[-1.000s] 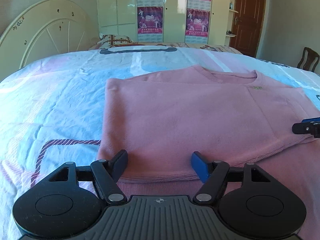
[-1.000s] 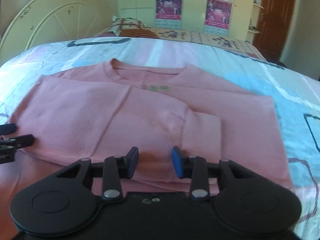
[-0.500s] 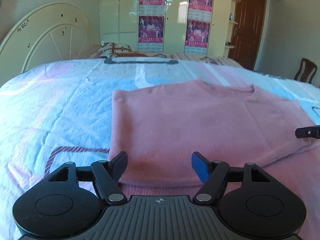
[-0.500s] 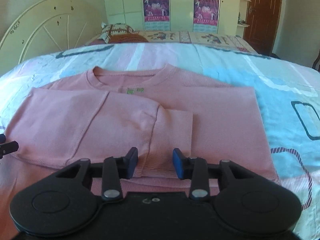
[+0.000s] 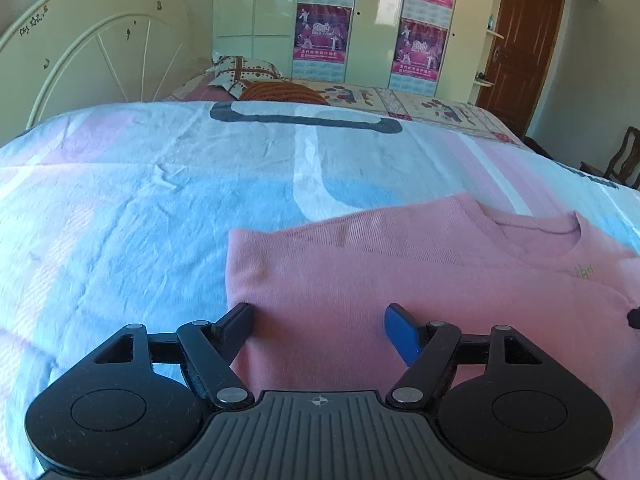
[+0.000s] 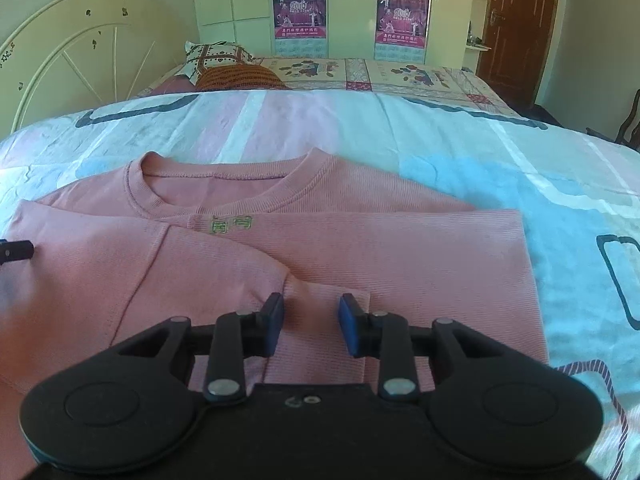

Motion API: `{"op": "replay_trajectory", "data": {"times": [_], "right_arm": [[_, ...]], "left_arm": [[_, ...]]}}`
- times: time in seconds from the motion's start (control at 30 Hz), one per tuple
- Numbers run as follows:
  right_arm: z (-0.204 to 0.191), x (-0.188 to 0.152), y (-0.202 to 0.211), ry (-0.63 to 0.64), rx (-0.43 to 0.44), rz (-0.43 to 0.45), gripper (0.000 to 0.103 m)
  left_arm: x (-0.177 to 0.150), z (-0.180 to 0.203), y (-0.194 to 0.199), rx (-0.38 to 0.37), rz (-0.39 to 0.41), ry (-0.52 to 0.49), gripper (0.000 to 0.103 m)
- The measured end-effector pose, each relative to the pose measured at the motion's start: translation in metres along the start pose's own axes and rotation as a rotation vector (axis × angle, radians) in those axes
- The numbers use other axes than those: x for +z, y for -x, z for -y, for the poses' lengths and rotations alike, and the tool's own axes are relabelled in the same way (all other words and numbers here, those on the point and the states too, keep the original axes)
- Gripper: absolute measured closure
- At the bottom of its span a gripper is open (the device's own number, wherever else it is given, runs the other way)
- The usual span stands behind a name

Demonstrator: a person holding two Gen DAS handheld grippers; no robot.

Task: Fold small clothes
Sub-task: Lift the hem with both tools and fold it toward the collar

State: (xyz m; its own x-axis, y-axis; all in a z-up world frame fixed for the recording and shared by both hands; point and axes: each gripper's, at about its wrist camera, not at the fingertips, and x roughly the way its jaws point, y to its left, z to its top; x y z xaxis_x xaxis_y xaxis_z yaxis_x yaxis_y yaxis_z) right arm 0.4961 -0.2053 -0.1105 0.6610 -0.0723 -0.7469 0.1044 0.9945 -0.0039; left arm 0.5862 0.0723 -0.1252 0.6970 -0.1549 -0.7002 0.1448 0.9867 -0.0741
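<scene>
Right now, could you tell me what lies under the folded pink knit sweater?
The pink knit sweater lies flat on the pastel patterned bedsheet, which shows around it. Whatever is directly beneath is covered. Both sleeves are folded on top.

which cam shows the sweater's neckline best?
Right wrist: the pink sweater's whole collar shows, near centre, with the green mark below. Left wrist catches only part of it at the far right edge.

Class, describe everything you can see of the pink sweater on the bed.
The pink sweater is a fine-ribbed knit with a round ribbed collar and small green stitching below it. It lies flat on the bedsheet, both sleeves folded across the body. The open left gripper and open right gripper hang over its near part.
</scene>
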Motion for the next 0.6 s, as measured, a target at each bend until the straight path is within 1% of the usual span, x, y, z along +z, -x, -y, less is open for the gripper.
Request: {"op": "replay_trajectory", "data": {"times": [0.03, 0.07, 0.1, 0.13, 0.17, 0.2, 0.23, 0.3, 0.37, 0.4, 0.43, 0.5, 0.57, 0.6], "right_arm": [[0.0, 0.002, 0.001, 0.0, 0.001, 0.001, 0.073], [0.002, 0.003, 0.006, -0.004, 0.008, 0.024, 0.073], [0.005, 0.006, 0.012, -0.01, 0.013, 0.059, 0.071], [0.013, 0.01, 0.018, -0.019, 0.0, 0.101, 0.071], [0.023, 0.015, 0.018, -0.035, -0.021, 0.121, 0.072], [0.036, 0.021, 0.015, -0.063, -0.051, 0.128, 0.077], [0.052, 0.027, 0.01, -0.101, -0.083, 0.128, 0.085], [0.08, 0.037, -0.001, -0.154, -0.131, 0.121, 0.088], [0.105, 0.044, -0.018, -0.19, -0.171, 0.079, 0.092], [0.115, 0.044, -0.026, -0.205, -0.177, 0.047, 0.093], [0.125, 0.042, -0.038, -0.22, -0.181, -0.011, 0.097], [0.133, 0.036, -0.042, -0.22, -0.153, -0.006, 0.097], [0.132, 0.032, -0.036, -0.213, -0.144, -0.006, 0.097], [0.131, 0.031, -0.031, -0.215, -0.139, -0.001, 0.093]], "left_arm": [[0.005, 0.0, -0.002, -0.003, 0.006, 0.002, 0.031], [0.009, 0.0, -0.002, -0.008, 0.018, 0.0, 0.031], [0.011, 0.0, -0.002, -0.005, 0.036, -0.008, 0.031], [0.013, 0.0, -0.003, -0.002, 0.044, -0.02, 0.031], [0.015, 0.001, -0.005, 0.0, 0.042, -0.035, 0.031], [0.015, 0.002, -0.008, 0.003, 0.037, -0.044, 0.031], [0.016, 0.002, -0.012, 0.006, 0.028, -0.051, 0.031], [0.015, 0.004, -0.021, 0.016, 0.003, -0.065, 0.031], [0.013, 0.008, -0.024, 0.028, 0.005, -0.083, 0.027], [0.012, 0.009, -0.024, 0.032, 0.006, -0.082, 0.026], [0.012, 0.01, -0.024, 0.035, 0.007, -0.078, 0.026], [0.011, 0.011, -0.023, 0.039, 0.012, -0.076, 0.025], [0.011, 0.012, -0.018, 0.042, 0.013, -0.075, 0.025], [0.009, 0.013, -0.01, 0.033, 0.024, -0.082, 0.025]]}}
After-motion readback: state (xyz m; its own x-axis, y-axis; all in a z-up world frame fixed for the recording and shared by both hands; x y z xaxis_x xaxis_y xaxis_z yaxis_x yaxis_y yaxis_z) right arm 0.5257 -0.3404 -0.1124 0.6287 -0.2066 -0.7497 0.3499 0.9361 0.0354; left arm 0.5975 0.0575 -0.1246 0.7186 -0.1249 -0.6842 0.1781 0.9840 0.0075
